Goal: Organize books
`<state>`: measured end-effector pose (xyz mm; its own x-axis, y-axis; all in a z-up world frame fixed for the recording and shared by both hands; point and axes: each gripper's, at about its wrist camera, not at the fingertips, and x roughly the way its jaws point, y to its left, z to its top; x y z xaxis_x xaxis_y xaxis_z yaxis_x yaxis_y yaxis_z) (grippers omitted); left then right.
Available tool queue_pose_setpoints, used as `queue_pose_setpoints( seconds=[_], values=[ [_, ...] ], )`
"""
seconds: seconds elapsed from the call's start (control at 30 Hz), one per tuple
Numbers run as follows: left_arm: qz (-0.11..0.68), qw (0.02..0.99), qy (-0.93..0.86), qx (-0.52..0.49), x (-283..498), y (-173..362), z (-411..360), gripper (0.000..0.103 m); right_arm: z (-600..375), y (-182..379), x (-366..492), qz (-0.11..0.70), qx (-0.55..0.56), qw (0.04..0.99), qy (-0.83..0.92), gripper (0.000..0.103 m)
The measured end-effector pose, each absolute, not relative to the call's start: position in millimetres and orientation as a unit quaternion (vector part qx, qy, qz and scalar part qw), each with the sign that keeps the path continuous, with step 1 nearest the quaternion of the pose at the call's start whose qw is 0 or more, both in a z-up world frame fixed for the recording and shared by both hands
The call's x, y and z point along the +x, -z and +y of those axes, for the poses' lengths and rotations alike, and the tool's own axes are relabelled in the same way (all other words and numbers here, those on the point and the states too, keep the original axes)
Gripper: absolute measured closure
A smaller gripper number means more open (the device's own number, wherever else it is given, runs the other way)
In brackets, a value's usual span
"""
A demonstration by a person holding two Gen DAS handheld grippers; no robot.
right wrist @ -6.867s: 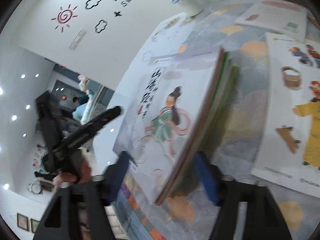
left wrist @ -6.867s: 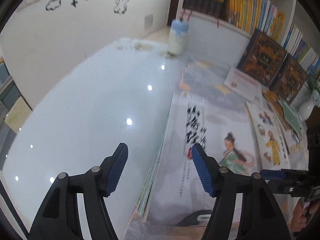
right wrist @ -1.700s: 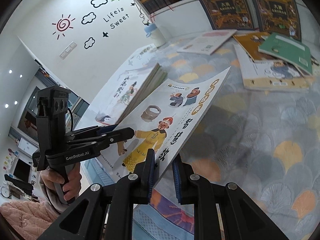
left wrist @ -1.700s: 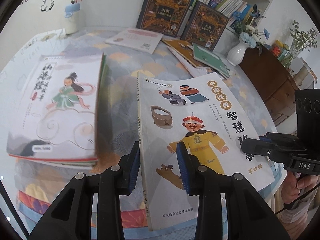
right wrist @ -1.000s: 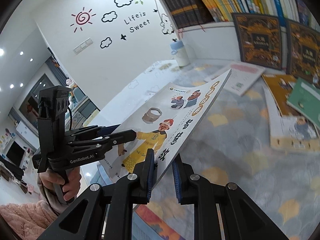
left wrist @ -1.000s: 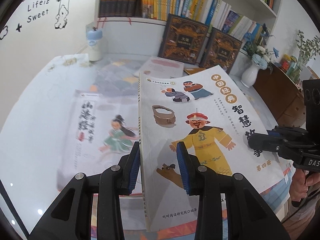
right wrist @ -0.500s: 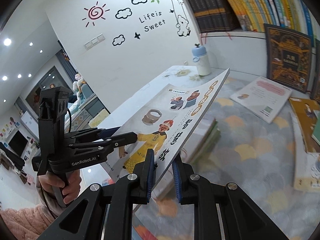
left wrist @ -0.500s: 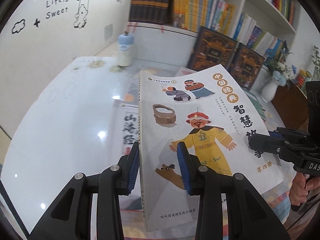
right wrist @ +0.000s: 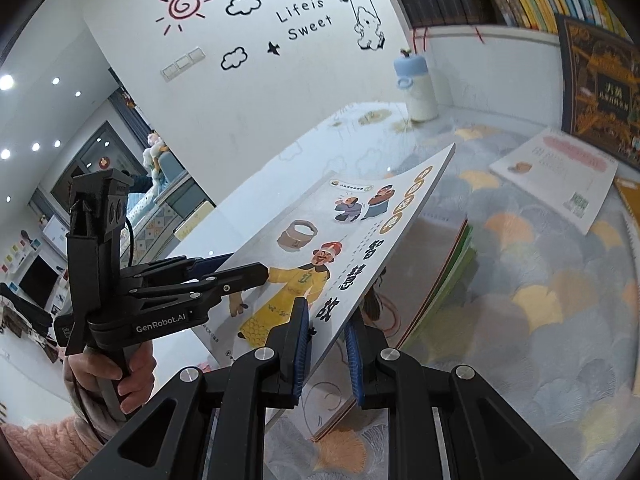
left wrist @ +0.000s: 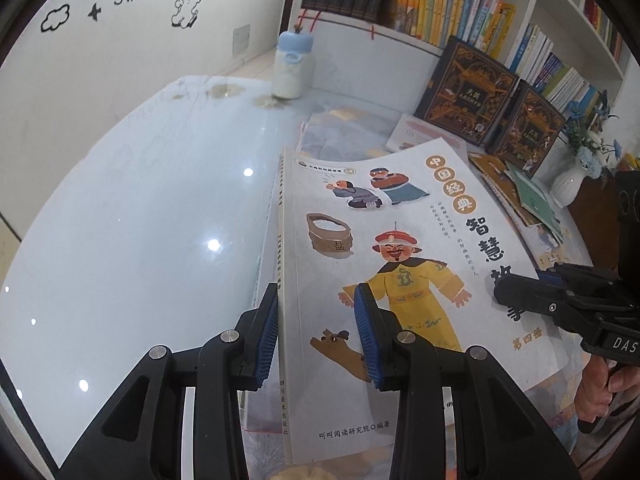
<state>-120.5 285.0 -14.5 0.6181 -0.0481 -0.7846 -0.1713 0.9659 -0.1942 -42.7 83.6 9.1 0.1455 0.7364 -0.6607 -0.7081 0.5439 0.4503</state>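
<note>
Two grippers hold a picture book (left wrist: 400, 240) above the stacked books (right wrist: 440, 272).

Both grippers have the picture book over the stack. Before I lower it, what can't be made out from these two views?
- Stack of books: left wrist view, almost wholly hidden by the held picture book; right wrist view, its top cover is mostly covered.
- Gap between book and stack: neither view shows it.
- Left gripper, right gripper: pads under the book are hidden.
- Books on the shelf: spines too small.

Bright indoor light; ceiling-lamp glare spots on glossy table (left wrist: 120, 240); fisheye-warped, dark-vignetted edges.
</note>
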Motion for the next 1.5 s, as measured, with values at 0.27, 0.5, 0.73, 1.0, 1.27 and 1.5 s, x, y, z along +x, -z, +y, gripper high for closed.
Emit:
queue_pose_setpoints(
  seconds=[0.27, 0.5, 0.73, 1.0, 1.27, 1.5],
  values=[
    [0.447, 0.885, -0.038, -0.129, -120, 29, 287, 0.07, 89, 12, -50, 0.462, -0.002, 0.752, -0.47, 0.085],
    [0.444, 0.888, -0.054, -0.104, -116, 31, 285, 0.066, 94, 20, -50, 0.466, -0.009, 0.756, -0.46, 0.083],
    [0.454, 0.882, -0.089, -0.094, -111, 34, 289, 0.051, 94, 26, -53, 0.475, 0.002, 0.752, -0.457, 0.067],
    [0.432, 0.891, -0.104, -0.097, -118, 11, 286, 0.038, 82, 22, -53, 0.49, 0.002, 0.747, -0.449, 0.063],
    [0.4, 0.91, -0.078, -0.081, -109, -27, 243, 0.038, 26, 0, -47, 0.471, 0.066, 0.758, -0.447, 0.06],
    [0.394, 0.917, -0.021, -0.063, -82, -42, 172, 0.038, -60, -14, -39, 0.442, 0.115, 0.793, -0.404, 0.033]
  ],
)
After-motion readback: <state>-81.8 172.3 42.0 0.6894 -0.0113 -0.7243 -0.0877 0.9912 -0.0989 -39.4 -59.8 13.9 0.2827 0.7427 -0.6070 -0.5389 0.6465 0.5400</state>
